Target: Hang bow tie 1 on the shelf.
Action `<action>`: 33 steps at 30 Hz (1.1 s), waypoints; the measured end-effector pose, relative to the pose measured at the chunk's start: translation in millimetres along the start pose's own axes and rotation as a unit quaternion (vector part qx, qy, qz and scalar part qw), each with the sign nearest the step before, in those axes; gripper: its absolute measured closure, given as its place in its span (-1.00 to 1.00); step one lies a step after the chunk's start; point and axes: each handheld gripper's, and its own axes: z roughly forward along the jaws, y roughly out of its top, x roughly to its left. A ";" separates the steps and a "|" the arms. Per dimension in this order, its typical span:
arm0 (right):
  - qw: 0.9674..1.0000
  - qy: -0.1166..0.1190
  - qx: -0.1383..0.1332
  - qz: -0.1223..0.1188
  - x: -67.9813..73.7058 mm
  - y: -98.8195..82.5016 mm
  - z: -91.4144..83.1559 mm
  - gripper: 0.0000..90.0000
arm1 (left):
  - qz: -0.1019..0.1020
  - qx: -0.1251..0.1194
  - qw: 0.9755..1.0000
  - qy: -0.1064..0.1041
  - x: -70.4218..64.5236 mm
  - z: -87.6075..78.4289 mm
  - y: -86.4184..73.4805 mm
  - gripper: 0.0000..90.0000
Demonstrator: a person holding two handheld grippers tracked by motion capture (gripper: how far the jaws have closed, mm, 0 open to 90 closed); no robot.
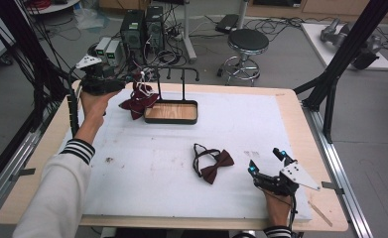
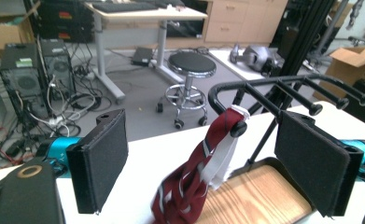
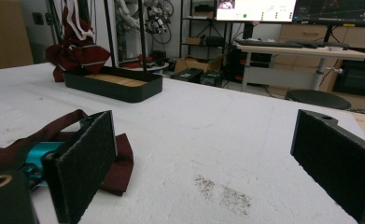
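Note:
A dark red striped bow tie [image 2: 189,186] hangs by its white strap from the first peg of a black rack [image 2: 264,86]. The rack rises from a wood-bottomed tray [image 1: 171,112]. My left gripper [image 2: 203,140] is open, its jaws standing wide on either side of the hanging bow tie without touching it; in the high view the left gripper [image 1: 99,79] is held above the table's far left. A second, plain dark red bow tie [image 1: 212,164] lies flat mid-table. My right gripper [image 1: 266,160] rests open just right of it, with the right gripper's [image 3: 208,154] jaws around bare table.
White foam sheet [image 1: 147,183] covers the wooden table. Beyond the far edge stand a black stool [image 1: 247,44] and computer towers [image 1: 142,27]. Black frame posts [image 1: 340,59] rise at the right side. A dark smudge [image 3: 222,193] marks the foam.

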 end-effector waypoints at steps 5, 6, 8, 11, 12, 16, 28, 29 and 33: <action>1.000 0.000 -0.001 -0.001 -0.3 0.1 0.0 -0.87 | -0.001 -0.006 1.000 0.002 2.2 -6.3 1.7 -0.61; 1.000 0.000 0.000 0.000 -0.1 0.0 0.0 -0.87 | 0.000 -0.007 1.000 0.003 2.1 -7.5 1.5 -0.63; 1.000 -0.001 -0.003 -0.001 -0.7 0.1 0.3 -0.87 | 0.003 -0.009 1.000 -0.003 2.2 -10.0 -0.3 -0.64; 1.000 0.000 0.002 0.004 -0.8 0.2 0.2 -0.87 | 0.018 -0.015 1.000 -0.011 1.6 -15.0 -1.1 -0.69; 1.000 -0.002 0.002 0.006 -0.7 0.2 0.2 -0.87 | 0.020 -0.019 1.000 -0.014 1.2 -16.7 -1.3 -0.69; 1.000 -0.001 0.001 0.004 -1.0 0.2 0.4 -0.87 | 0.036 -0.039 0.998 -0.033 -2.1 -26.8 -3.3 -0.70; 1.000 0.000 -0.001 0.000 -1.0 0.2 0.5 -0.87 | 0.077 -0.055 0.993 -0.075 -11.9 -59.0 -34.2 -0.71; 1.000 0.000 0.000 0.002 -0.4 0.2 0.3 -0.87 | 0.077 -0.057 0.993 -0.076 -12.7 -61.4 -37.3 -0.71; 1.000 0.000 -0.001 0.001 -0.8 0.2 0.4 -0.87 | 0.092 -0.063 0.990 -0.084 -17.7 -74.8 -53.5 -0.71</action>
